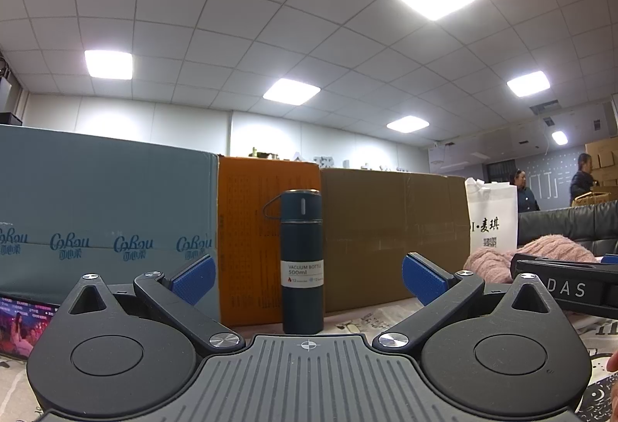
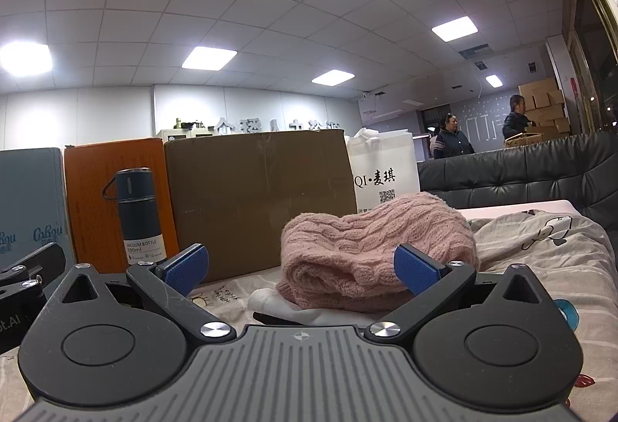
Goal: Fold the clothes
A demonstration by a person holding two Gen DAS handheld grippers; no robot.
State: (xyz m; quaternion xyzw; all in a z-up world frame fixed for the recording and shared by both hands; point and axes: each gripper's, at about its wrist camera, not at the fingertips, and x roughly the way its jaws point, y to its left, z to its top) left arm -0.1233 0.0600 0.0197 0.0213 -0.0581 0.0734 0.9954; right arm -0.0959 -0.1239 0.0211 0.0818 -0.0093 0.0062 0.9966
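A pink cable-knit sweater (image 2: 370, 248) lies bundled on the printed sheet (image 2: 540, 252), with a white garment (image 2: 278, 302) under its near edge. My right gripper (image 2: 299, 265) is open and empty, low over the sheet, just short of the sweater. My left gripper (image 1: 307, 277) is open and empty, facing a dark blue vacuum bottle (image 1: 302, 260); the sweater (image 1: 533, 252) shows at its far right, partly behind the other gripper's black body (image 1: 567, 285).
A grey-blue box (image 1: 100, 213), an orange box (image 1: 251, 236) and a brown carton (image 1: 394, 233) stand in a row at the back. A white shopping bag (image 2: 384, 171) and a black sofa (image 2: 521, 175) are at the right. Two people stand far off.
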